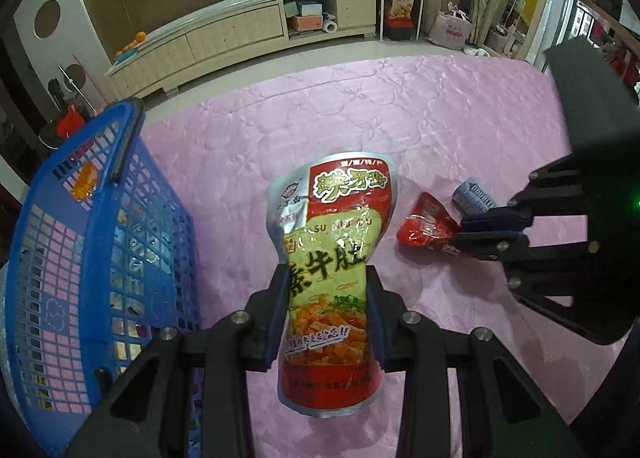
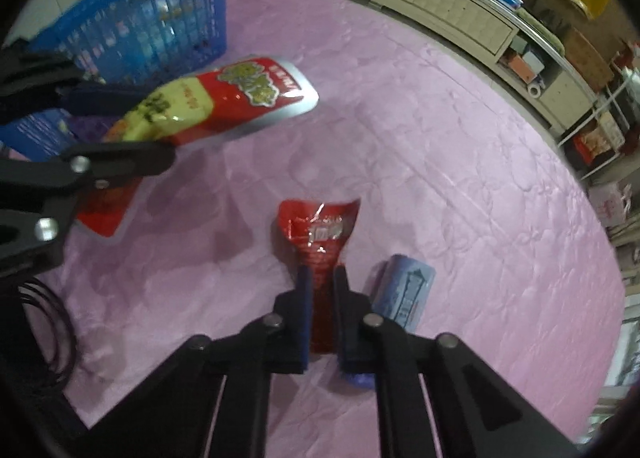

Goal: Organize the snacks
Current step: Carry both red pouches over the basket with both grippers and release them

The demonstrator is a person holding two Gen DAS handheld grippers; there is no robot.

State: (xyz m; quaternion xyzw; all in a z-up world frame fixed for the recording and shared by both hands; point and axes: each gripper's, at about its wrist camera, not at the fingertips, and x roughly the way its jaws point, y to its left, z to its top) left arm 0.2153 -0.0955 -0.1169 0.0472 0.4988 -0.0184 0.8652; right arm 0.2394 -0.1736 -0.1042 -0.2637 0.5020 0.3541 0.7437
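Note:
My left gripper (image 1: 327, 278) is shut on a large red, yellow and silver snack pouch (image 1: 330, 242), held above the pink quilt and squeezed at its middle. That pouch (image 2: 224, 98) and the left gripper (image 2: 168, 138) also show at the left of the right wrist view. My right gripper (image 2: 323, 270) is shut on a small red snack packet (image 2: 318, 230) that lies on the quilt. From the left wrist view the right gripper (image 1: 464, 230) pinches the same red packet (image 1: 424, 226). A small blue packet (image 2: 404, 290) lies just right of the red one.
A blue lattice basket (image 1: 60, 258) with a black handle stands at the left on the pink quilt (image 1: 400, 130); some packets show through its wall. The basket (image 2: 132, 18) sits at the far left in the right wrist view. A long low cabinet (image 1: 240, 34) lines the wall beyond.

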